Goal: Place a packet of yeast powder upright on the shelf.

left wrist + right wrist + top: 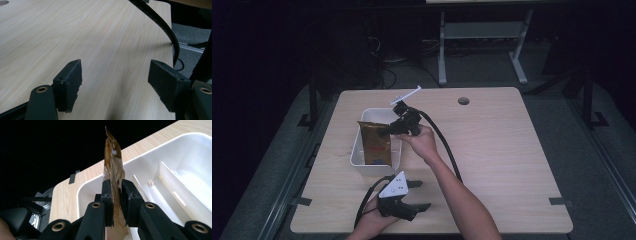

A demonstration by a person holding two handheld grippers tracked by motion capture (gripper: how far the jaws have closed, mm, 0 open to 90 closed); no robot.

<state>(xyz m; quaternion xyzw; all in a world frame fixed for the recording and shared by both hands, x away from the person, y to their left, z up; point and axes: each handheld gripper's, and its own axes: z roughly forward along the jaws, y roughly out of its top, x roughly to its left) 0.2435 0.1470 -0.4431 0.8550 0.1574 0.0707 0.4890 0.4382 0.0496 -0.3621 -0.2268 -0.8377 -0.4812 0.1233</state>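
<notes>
right gripper [116, 192]: clenched on a flat, crinkled gold foil pouch [376, 142] above the bin
bin [357, 152]: white, smooth plastic, rectangular
left gripper [115, 82]: released, near the bin

A round hole [463, 101] in the wooden table [512, 160] lies beyond the right gripper [388, 132], to its right (grey desk frame [442, 55] farther off).

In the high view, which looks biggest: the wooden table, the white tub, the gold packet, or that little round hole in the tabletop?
1. Table
2. White tub
3. Gold packet, held over the tub by the right gripper, so nearer the camera
4. Round hole
</notes>
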